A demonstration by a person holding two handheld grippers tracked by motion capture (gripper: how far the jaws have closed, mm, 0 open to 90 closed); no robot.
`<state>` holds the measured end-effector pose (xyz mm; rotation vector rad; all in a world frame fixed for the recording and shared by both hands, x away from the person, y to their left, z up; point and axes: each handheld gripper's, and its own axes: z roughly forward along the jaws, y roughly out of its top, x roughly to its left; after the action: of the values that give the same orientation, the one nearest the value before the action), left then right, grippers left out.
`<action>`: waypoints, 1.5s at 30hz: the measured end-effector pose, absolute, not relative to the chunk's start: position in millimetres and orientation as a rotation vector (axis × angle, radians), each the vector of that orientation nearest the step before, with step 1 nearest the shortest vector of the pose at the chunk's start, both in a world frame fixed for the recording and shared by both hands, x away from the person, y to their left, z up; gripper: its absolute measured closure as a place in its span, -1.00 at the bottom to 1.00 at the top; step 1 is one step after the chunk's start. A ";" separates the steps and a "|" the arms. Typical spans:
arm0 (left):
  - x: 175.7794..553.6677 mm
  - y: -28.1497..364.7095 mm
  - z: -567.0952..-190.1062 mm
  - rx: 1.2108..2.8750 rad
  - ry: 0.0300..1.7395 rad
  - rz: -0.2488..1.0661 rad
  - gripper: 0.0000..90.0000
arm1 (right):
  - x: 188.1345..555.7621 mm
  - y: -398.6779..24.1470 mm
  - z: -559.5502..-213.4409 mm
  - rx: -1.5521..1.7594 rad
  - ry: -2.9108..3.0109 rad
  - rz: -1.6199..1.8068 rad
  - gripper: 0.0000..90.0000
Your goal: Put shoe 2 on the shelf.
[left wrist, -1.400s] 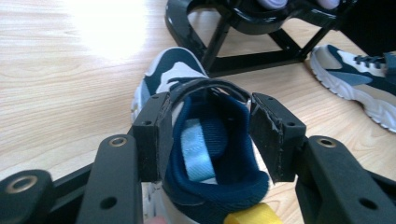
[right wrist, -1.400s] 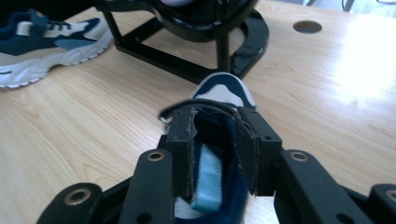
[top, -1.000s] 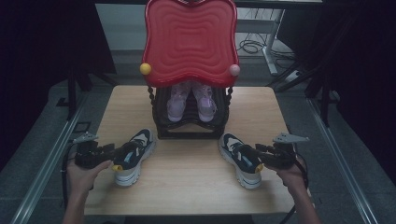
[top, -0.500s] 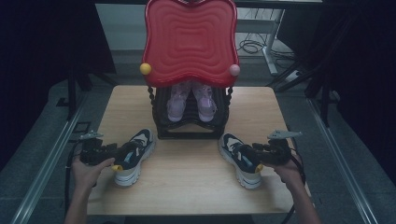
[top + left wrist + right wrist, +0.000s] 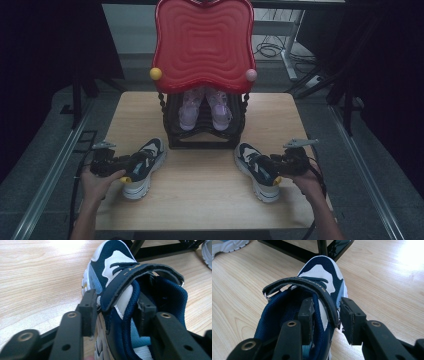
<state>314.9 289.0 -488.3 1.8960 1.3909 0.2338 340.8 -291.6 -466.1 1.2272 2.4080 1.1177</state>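
Gripping tools in both of my hands, I work at the near edge of a wooden table (image 5: pixel 200 200), and the black shoe rack (image 5: pixel 206 131) at its middle serves as my landmark. Nearest to me, my left gripper (image 5: pixel 124 168) reaches into the left sneaker (image 5: pixel 143 167), a navy and white shoe lying in front of the rack and to its left. Its jaws have just been closing, one pad outside the shoe's side wall and the other inside the opening; in the left gripper view the outer pad (image 5: pixel 88 312) still shows a sliver of gap to the side wall. My right gripper (image 5: pixel 274 169) straddles the outer wall of the right sneaker (image 5: pixel 256 170), in front of the rack and to its right, one pad inside the shoe and one outside beside the strap; I cannot tell whether the pads truly pinch it. Farther off, a pair of pale lilac shoes (image 5: pixel 205 107) sits in the rack. Above the rack rises a red wavy panel (image 5: pixel 204 42).
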 end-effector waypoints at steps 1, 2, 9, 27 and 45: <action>314.9 288.8 -488.4 1.897 1.387 0.231 0.37 | 342.1 -291.4 -466.3 1.231 2.414 1.117 0.45; 314.8 288.6 -488.3 1.902 1.384 0.232 0.41 | 343.6 -291.3 -466.4 1.235 2.424 1.119 0.47; 313.8 287.6 -488.2 1.909 1.389 0.251 0.52 | 347.4 -289.4 -466.1 1.238 2.448 1.090 0.60; 312.1 286.1 -487.7 1.899 1.400 0.271 0.57 | 350.1 -280.9 -463.6 1.250 2.496 0.963 0.51; 301.7 289.8 -476.3 1.804 1.363 0.262 0.58 | 338.0 -294.1 -462.3 1.274 2.410 1.145 0.69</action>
<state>301.7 289.8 -476.3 1.8042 1.3633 0.2619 338.0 -294.1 -462.3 1.2736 2.4102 1.1448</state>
